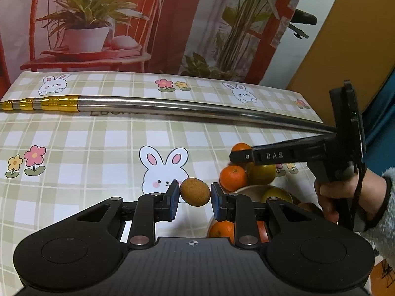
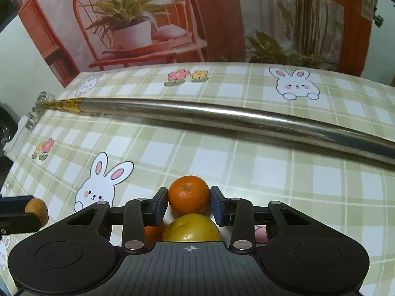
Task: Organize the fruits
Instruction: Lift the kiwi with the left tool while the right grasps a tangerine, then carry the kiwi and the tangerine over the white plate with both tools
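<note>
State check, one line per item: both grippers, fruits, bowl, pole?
Left gripper: shut on small brown oval fruit, held above the table.
Right gripper: shut on round orange tangerine.
Cream bowl: holds tangerines and yellow-green fruits.
Long steel telescopic pole: lying flat across the checked tablecloth.

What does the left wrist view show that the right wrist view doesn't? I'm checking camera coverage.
Only the left wrist view shows the bowl of fruit, the person's hand and the left hand-held gripper closed on a brown fruit. Only the right wrist view shows the right hand-held gripper pinching an orange above a yellow-green fruit. Both show the metal pole and the bunny tablecloth.
</note>
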The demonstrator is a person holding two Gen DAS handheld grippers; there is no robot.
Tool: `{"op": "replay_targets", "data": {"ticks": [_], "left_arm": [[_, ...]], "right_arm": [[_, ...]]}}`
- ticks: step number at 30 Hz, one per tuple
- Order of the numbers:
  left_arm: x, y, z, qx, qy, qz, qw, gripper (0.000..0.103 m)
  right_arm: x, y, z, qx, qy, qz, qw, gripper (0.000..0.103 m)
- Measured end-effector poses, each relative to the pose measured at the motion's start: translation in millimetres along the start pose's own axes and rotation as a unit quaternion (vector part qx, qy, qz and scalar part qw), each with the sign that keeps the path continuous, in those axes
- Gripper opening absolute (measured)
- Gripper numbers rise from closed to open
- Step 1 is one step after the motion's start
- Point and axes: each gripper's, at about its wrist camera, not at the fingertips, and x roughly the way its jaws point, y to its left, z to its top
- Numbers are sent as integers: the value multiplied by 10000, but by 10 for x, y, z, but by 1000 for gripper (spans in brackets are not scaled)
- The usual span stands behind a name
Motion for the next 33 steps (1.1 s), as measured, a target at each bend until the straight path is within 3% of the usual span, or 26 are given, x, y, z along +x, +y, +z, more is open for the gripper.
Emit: {"op": "replay_targets", "data": {"ticks": [2,5,10,19,23,26,33], "left_arm": [[-42,-4,-20,11,-31,-42,10000,29],[-112,-20,-49,46,-70,-104,9999,29],[-193,-87,-111,159,-114,-142,9997,29],[-250,-89,-209,28,-127,-120,9998,29],[-237,-55,-193,-55,-132,-139,9998,29],[-214,-25,-199,-136,-108,-164,9997,29],[-173,62,-228,-280,-68,-160,9995,29]], "right_arm": [[-80,21,1,-17,-101,0,9999,33],[-268,66,-24,-21,-365,90,9993,21],[-457,182,-44,-313,-511,77,9982,21],[-277,184,37,-328,-314,-68,9989,30],[-75,259,100,-400,-89,32,9992,33],[20,354,131,-561,-15,157,9983,40],[197,649,215,-1008,350,332,9937,41]]}}
